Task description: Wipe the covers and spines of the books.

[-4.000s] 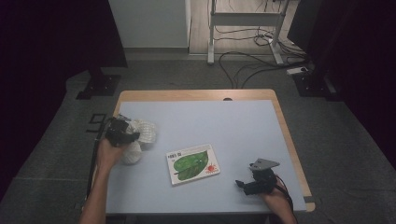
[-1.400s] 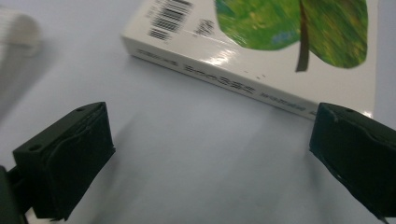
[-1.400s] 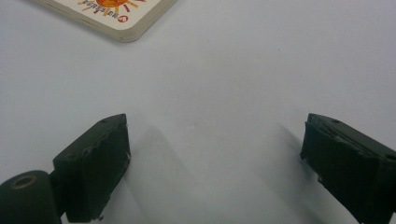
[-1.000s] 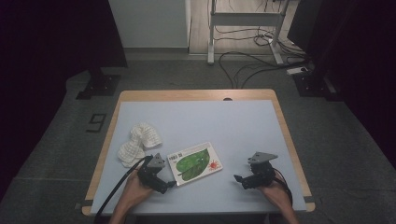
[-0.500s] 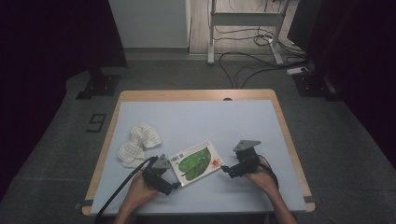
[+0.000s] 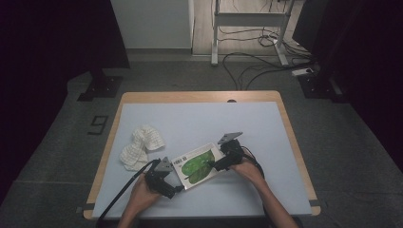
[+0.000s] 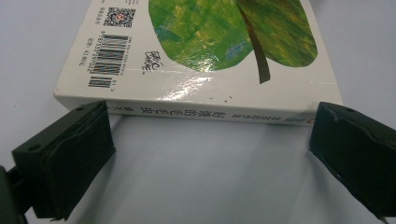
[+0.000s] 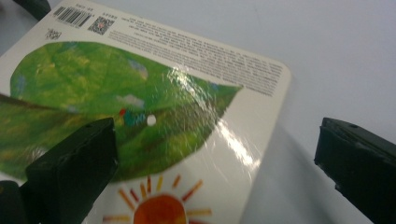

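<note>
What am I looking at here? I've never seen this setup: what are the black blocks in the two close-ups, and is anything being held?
A person sits at a table holding a hand-operated gripper in each hand. The wide picture comes from a fixed camera overhead. Each close-up comes from a camera riding on one gripper, and the black blocks are that gripper's two jaws. On the table lie a picture book with a green leaf on its cover and a crumpled white cloth. The left gripper faces the book's spine, jaws wide apart. The right gripper hangs over the opposite edge, also open. Nothing is held.
</note>
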Demonstrator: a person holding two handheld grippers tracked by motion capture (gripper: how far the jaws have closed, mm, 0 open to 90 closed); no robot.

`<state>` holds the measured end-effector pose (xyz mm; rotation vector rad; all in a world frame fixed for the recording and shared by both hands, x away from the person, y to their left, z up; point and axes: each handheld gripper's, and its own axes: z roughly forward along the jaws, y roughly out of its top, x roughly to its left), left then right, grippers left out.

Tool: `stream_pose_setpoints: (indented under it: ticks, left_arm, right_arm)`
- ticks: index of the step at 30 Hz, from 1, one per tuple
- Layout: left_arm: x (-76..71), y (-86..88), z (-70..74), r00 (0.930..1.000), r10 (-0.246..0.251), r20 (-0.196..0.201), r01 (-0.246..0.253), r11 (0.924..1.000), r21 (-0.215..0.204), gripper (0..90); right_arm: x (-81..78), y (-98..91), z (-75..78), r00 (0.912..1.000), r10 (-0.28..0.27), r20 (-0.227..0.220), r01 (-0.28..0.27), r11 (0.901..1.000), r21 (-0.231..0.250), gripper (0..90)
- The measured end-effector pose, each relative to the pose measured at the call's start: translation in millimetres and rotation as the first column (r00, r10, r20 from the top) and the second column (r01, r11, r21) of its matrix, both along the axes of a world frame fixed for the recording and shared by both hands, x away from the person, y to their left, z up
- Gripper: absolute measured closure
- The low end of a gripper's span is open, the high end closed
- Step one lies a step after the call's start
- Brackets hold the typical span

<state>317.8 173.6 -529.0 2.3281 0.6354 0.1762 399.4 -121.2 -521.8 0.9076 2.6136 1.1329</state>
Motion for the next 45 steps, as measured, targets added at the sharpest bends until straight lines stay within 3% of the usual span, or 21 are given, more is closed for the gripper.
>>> stream_pose_setpoints:
  ticks: [6, 15, 21, 22, 27, 29, 38, 39, 40, 43, 45]
  left_arm:
    - [0.0, 0.0, 0.0, 1.0, 0.0, 0.0, 0.0, 1.0, 0.0, 0.0]
    - [-0.5, -0.3, -0.1, 1.0, 0.0, 0.003, 0.0, 1.0, 0.0, 0.0]
    - [-0.6, -0.4, -0.1, 1.0, 0.0, 0.004, 0.0, 1.0, 0.0, 0.0]
    - [-0.6, -0.4, -0.1, 1.0, 0.001, 0.004, -0.001, 1.0, 0.0, 0.0]
    - [-0.6, -0.4, 0.0, 1.0, 0.001, 0.003, -0.001, 1.0, 0.001, 0.0]
    - [-0.6, -0.4, 0.0, 1.0, 0.001, 0.003, -0.001, 1.0, 0.0, 0.0]
    - [-0.6, -0.4, 0.0, 1.0, 0.0, 0.004, 0.0, 1.0, 0.001, 0.0]
    - [-0.7, -0.5, 0.0, 1.0, 0.001, 0.004, -0.001, 1.0, 0.001, 0.0]
    - [-0.8, -0.5, 0.0, 1.0, 0.001, 0.005, -0.001, 1.0, 0.003, 0.0]
    - [-0.9, -0.5, 0.0, 1.0, 0.001, 0.005, -0.002, 1.0, 0.003, 0.0]
    - [-0.9, -0.5, 0.0, 1.0, 0.002, 0.005, -0.002, 1.0, 0.003, 0.0]
  right_arm:
    - [10.3, 12.5, -6.4, 0.999, 0.016, -0.041, -0.015, 0.9996, 0.022, 0.0]
    - [10.0, 16.9, -9.1, 0.9993, 0.01, -0.036, -0.008, 0.9983, 0.057, 0.0]
    - [10.1, 17.9, -8.1, 0.9977, -0.025, -0.063, 0.031, 0.9954, 0.09, 0.0]
    - [10.7, 16.1, -7.4, 0.9968, -0.028, -0.075, 0.036, 0.9928, 0.115, 0.0]
    - [9.5, 13.1, -1.3, 0.9965, -0.032, -0.077, 0.043, 0.9881, 0.148, 0.0]
    - [6.9, 10.6, 7.1, 0.9963, -0.04, -0.077, 0.053, 0.9814, 0.185, 0.0]
    - [-4.4, 3.5, 25.3, 0.9969, -0.029, -0.073, 0.045, 0.9706, 0.236, 0.0]
    - [-7.0, 2.6, 26.6, 0.99, 0.049, -0.132, -0.01, 0.9582, 0.286, 6.7]
    - [-8.6, 3.7, 26.3, 0.9864, 0.071, -0.148, -0.025, 0.9553, 0.295, 6.5]
    - [-19.1, 9.9, 27.9, 0.9956, 0.047, -0.081, -0.03, 0.9806, 0.193, 5.6]
    - [-20.0, 10.1, 27.7, 0.9958, 0.054, -0.074, -0.04, 0.9825, 0.182, 5.6]
